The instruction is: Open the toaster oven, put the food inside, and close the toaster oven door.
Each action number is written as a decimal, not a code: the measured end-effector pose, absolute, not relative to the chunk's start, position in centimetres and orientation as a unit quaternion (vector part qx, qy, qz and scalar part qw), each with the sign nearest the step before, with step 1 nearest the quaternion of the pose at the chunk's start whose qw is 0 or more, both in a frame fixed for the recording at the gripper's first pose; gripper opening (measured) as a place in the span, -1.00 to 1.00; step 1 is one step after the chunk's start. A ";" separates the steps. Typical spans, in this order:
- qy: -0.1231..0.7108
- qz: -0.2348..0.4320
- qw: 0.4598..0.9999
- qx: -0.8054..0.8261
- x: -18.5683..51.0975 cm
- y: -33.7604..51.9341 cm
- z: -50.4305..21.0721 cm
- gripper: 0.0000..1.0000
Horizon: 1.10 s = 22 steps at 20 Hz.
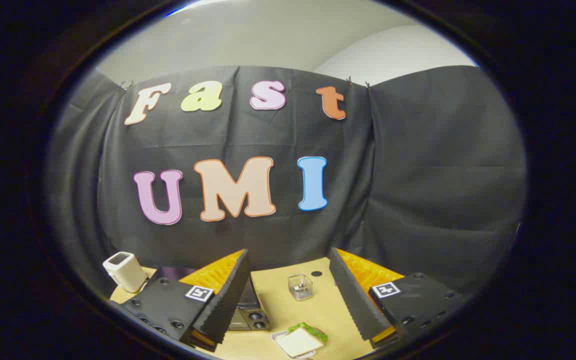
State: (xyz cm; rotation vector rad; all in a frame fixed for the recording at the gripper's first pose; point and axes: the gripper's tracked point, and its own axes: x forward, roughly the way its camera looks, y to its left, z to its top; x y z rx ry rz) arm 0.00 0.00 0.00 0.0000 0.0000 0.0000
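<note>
Sandwich (pixel 302 340), low in the frame on a tray (pixel 279 338) between the wide-open, empty fingers of the gripper (pixel 288 300), is judged soft and light; a gentle grasp across its edges is advised. Toaster oven (pixel 248 315) is seen lower left behind the left finger.

We see the gripper (pixel 288 300) spread wide above the counter (pixel 325 310), with bare counter between its 2 fingers; a clear cup (pixel 300 287) and the sandwich (pixel 301 340) stand there, the toaster oven (pixel 249 315) just beside the left finger
</note>
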 end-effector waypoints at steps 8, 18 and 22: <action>-0.008 0.001 1.000 -0.013 -0.1 0.7 0.7 0.98; -0.011 0.007 1.000 -0.004 0.3 1.7 0.2 0.97; -0.012 0.014 1.000 0.017 0.6 3.6 -1.0 0.97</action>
